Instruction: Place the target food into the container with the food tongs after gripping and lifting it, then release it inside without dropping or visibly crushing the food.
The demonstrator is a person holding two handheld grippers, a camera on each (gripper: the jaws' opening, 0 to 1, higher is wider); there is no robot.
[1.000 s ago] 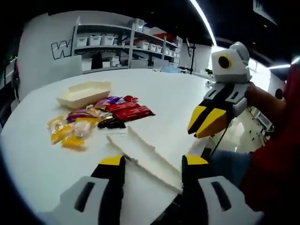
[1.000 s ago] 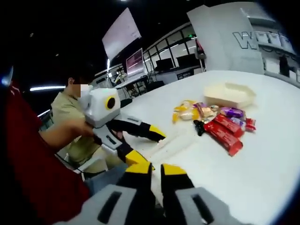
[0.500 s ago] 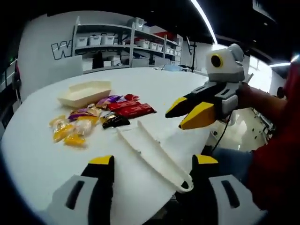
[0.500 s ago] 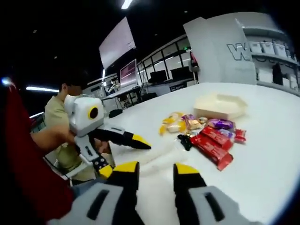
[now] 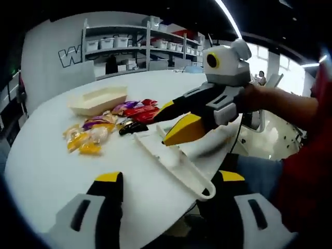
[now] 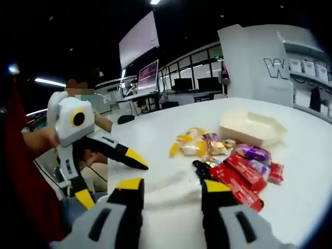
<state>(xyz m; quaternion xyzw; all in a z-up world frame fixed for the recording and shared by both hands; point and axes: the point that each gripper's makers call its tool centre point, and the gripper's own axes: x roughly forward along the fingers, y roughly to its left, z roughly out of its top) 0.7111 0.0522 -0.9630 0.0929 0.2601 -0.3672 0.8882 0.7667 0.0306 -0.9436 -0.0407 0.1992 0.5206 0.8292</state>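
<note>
White round table [image 5: 46,171], shelves behind; white food tongs [image 5: 174,163] lying on it.
Right gripper [image 5: 174,122], jaws apart, hangs over the tongs; left gripper [image 6: 111,174] also spread. Wrapped snacks [image 6: 228,161] lie beyond the tongs, beige container [image 6: 251,128] farther still.

My two grippers are grey with black jaws and yellow tips. My right gripper [image 5: 174,122] has long black slots in its grey parts, like my left gripper [image 6: 111,174]. My sleeve [image 5: 306,171] is red.
</note>
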